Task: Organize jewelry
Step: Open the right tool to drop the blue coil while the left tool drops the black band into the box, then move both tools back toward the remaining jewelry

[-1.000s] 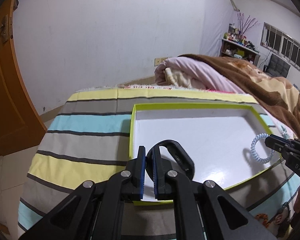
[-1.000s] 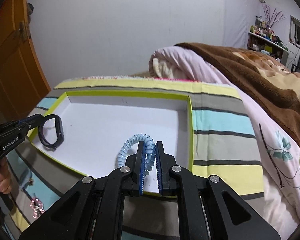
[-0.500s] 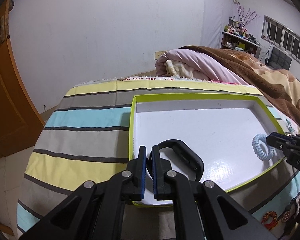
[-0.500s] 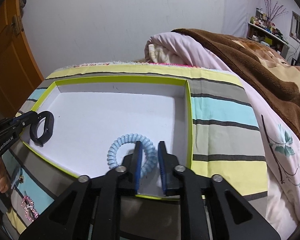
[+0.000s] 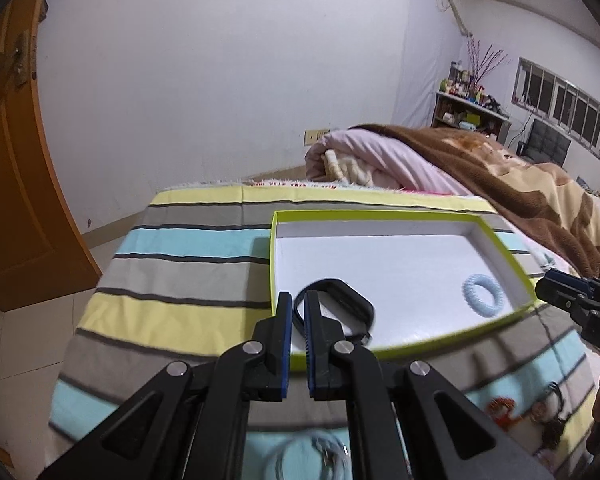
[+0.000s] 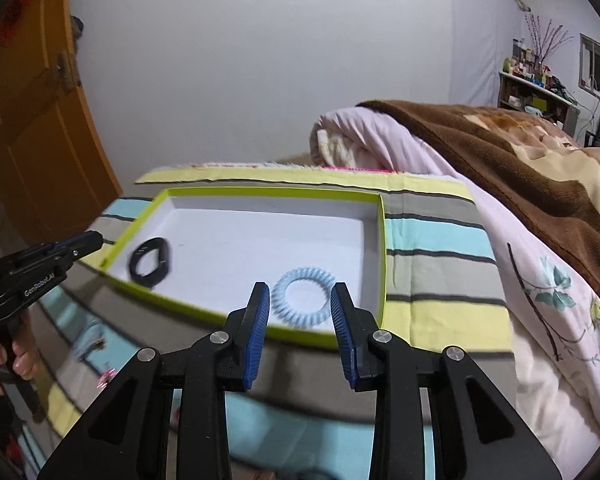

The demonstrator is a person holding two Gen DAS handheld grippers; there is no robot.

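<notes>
Left wrist view: left tool at lower centre, jaws narrow. The black band lies in the white tray, near corner; whether the pads still pinch its rim I cannot tell. Pale blue coil ring lies flat at the tray's right end. Right tool enters from the right edge, tips just outside the rim. Tray sits on the striped bedsheet

Right wrist view: right tool at lower centre, jaws opening, clear of the coil ring, which rests on the tray floor beyond and between the pads. Black band lies at the tray's left end, the left tool tips near it outside the rim, apart from it
</notes>
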